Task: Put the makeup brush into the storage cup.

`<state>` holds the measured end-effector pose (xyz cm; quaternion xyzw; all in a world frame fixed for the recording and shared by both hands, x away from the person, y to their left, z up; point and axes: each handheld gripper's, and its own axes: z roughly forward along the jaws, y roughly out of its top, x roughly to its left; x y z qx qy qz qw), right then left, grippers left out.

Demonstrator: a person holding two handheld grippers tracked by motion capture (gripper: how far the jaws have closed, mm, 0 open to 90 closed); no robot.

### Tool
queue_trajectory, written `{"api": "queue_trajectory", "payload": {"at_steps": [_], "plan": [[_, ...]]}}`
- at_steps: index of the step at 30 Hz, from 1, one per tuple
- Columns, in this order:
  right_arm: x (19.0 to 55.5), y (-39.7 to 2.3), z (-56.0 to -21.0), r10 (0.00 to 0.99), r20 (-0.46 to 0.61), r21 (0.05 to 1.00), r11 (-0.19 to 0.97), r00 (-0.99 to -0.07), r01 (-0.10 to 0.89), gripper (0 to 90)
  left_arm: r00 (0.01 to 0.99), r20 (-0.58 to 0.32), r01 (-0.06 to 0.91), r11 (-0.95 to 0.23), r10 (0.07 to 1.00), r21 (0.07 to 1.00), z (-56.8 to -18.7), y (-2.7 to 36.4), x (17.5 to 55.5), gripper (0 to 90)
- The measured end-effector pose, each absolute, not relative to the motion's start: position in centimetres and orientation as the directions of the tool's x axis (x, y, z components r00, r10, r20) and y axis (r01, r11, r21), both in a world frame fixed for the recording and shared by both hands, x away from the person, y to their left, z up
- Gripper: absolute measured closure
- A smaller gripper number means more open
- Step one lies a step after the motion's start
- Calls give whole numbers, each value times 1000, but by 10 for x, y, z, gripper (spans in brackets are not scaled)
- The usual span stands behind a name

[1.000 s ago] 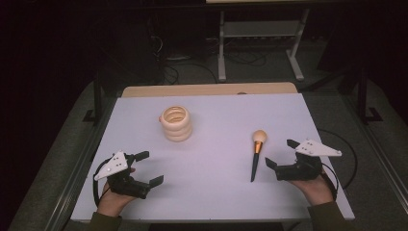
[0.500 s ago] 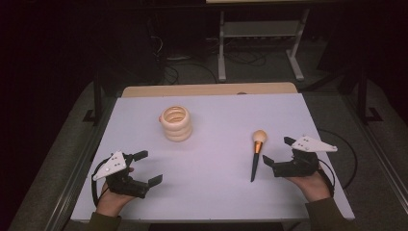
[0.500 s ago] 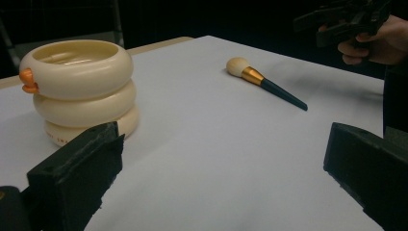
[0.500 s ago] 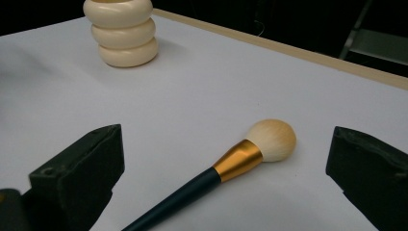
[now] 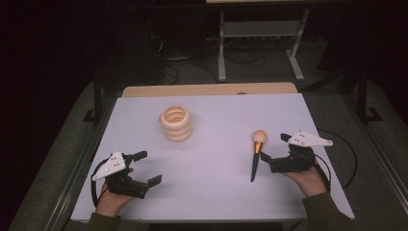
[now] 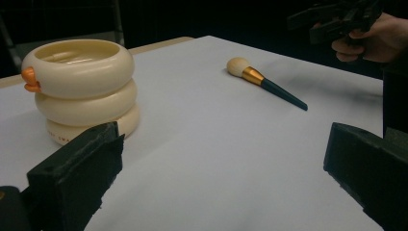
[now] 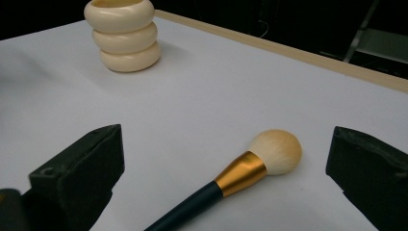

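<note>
Far beyond the brush (image 5: 257, 150), a cream holder (image 5: 176, 123).

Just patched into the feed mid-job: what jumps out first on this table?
A makeup brush with a gold band lies flat on the white table, right of centre, with the open right gripper beside its dark handle. Farther back, left of centre, stands a cream holder shaped like three stacked rings. The left gripper is open near the front left, holding nothing.

Black hand-held gripper (image 5: 141, 167), grey triangular plate, olive sleeves.
</note>
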<state>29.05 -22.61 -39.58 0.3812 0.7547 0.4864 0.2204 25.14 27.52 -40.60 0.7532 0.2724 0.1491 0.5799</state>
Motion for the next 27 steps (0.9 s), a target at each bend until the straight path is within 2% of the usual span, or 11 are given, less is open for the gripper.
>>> {"api": "queue_trajectory", "payload": {"at_steps": [27], "plan": [[310,-221,-390,788,62,889,236,-613,393,0,813,-98,243,-181,575,953,-407,276,252,0]]}}
